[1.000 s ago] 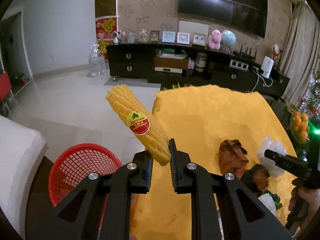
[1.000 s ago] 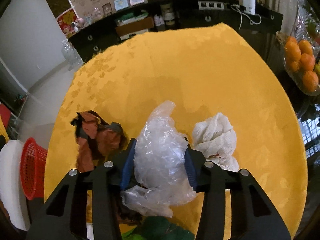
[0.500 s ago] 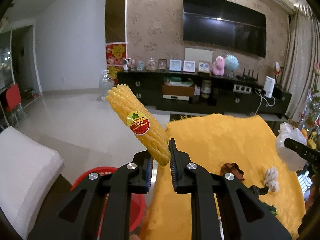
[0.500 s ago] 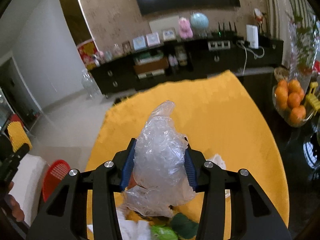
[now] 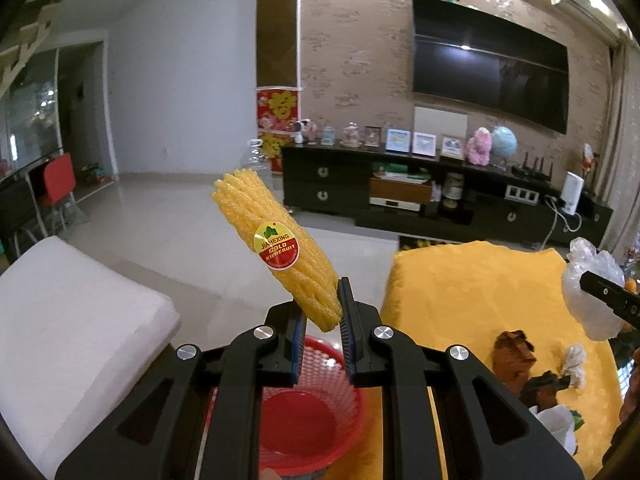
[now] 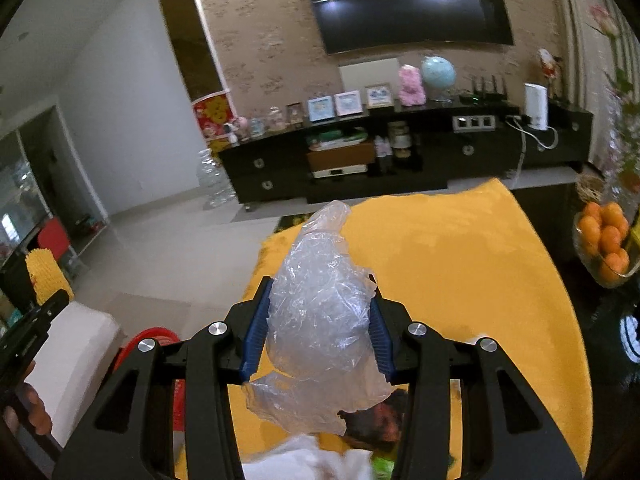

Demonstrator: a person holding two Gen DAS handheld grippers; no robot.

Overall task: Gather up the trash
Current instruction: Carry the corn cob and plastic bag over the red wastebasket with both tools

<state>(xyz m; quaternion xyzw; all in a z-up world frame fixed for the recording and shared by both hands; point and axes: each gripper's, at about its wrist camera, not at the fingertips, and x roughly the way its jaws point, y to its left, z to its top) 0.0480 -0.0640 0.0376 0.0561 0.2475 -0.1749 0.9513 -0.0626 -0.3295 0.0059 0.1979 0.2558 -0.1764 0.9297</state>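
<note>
My left gripper (image 5: 322, 312) is shut on the lower end of a yellow foam fruit sleeve (image 5: 276, 248) with a round kiwifruit sticker, which sticks up and to the left. Directly below it stands a red mesh basket (image 5: 312, 412) on the floor. My right gripper (image 6: 316, 320) is shut on a crumpled clear plastic bag (image 6: 320, 320), held above the yellow tablecloth (image 6: 460, 264). In the left wrist view that bag (image 5: 588, 288) and the right gripper show at the right edge. Brown crumpled trash (image 5: 512, 352) and a white wad (image 5: 574, 364) lie on the cloth.
A white cushion (image 5: 68, 320) lies left of the basket. A bowl of oranges (image 6: 606, 248) stands on a dark table right of the cloth. A black TV cabinet (image 5: 420, 196) and a wall TV (image 5: 488, 64) fill the back. More trash sits at the cloth's near edge (image 6: 304, 460).
Both grippers have risen and tilted up, so more of the room shows. The left one has swung left over the red basket. Each keeps its hold.
</note>
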